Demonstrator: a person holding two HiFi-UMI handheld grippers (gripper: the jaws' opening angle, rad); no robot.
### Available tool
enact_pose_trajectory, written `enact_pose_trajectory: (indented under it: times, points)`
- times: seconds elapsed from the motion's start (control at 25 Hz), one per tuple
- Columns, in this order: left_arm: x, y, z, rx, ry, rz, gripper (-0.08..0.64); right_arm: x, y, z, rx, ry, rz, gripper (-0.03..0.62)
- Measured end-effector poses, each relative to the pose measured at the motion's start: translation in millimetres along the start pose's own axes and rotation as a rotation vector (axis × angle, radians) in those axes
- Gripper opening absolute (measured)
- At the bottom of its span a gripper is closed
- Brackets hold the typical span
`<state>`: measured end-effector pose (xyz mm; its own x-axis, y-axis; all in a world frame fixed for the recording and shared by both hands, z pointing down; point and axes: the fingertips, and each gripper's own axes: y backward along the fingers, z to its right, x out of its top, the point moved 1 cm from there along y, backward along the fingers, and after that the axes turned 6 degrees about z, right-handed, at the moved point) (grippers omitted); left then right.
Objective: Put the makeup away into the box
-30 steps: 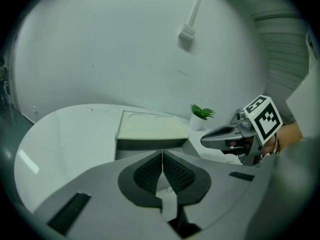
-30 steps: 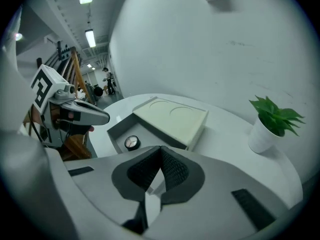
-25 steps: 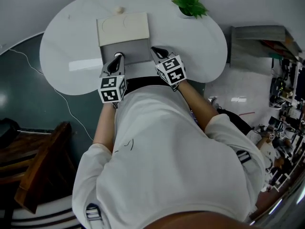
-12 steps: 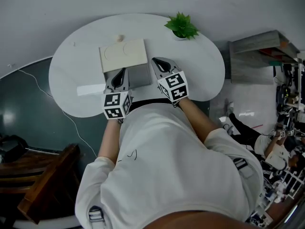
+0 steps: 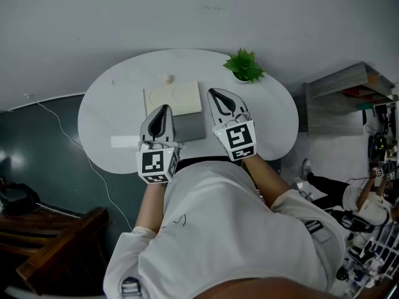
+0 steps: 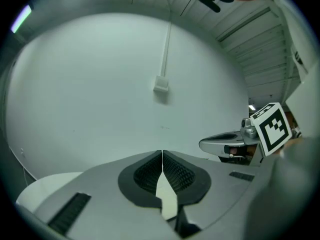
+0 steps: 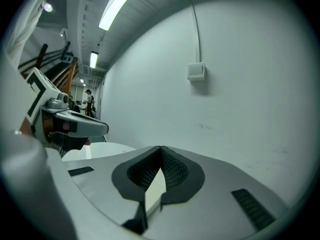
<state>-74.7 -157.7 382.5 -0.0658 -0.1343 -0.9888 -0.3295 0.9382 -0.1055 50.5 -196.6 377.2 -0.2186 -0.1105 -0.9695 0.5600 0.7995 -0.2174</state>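
Note:
On the white oval table sits the box, a cream panel at the far side and a grey part nearer me. A small pale round thing lies just beyond it; I cannot tell what it is. My left gripper hovers over the box's left edge, shut and empty. At the box's right edge my right gripper is held up, also shut with nothing in it. In the left gripper view the left gripper faces the bare wall with its tips together; the right gripper does the same in its own view.
A green potted plant stands at the table's far right. A white cable runs over the dark floor at left, with a wooden chair below it. A grey shelf is at right. A wall box hangs on the wall.
Both grippers have lifted from the table's near edge beside the box and now point more level, toward the wall. They stay shut. The box has not moved.

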Motion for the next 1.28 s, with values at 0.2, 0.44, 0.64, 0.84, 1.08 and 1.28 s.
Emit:
enact_pose_trajectory:
  times: [0.2,0.44,0.64,0.84,1.08,1.28]
  points:
    - [32.6,13.8,-7.3,0.044,-0.026,0.072,0.023,36.6,14.7,3.6,-0.03,0.025,0.101,-0.002]
    - [41.4,21.5,-13.4,0.069,-0.047,0.089,0.021,41.3,21.9,9.9,-0.064,0.055,0.112,-0.003]
    - [40.8,25.3,-8.4,0.06,-0.059,0.089,0.021,41.9,24.0,5.3,-0.057,0.043,0.117,-0.003]
    - [41.4,28.1,-6.6,0.062,-0.062,0.091,0.022,42.2,26.3,2.0,-0.05,0.031,0.119,-0.003]
    - [41.8,31.6,-5.7,0.061,-0.066,0.094,0.023,45.0,26.1,-6.0,-0.036,0.032,0.128,-0.003]
    - [42.0,32.8,-8.4,0.064,-0.07,0.093,0.023,45.1,23.9,-10.5,-0.022,0.029,0.127,-0.003]
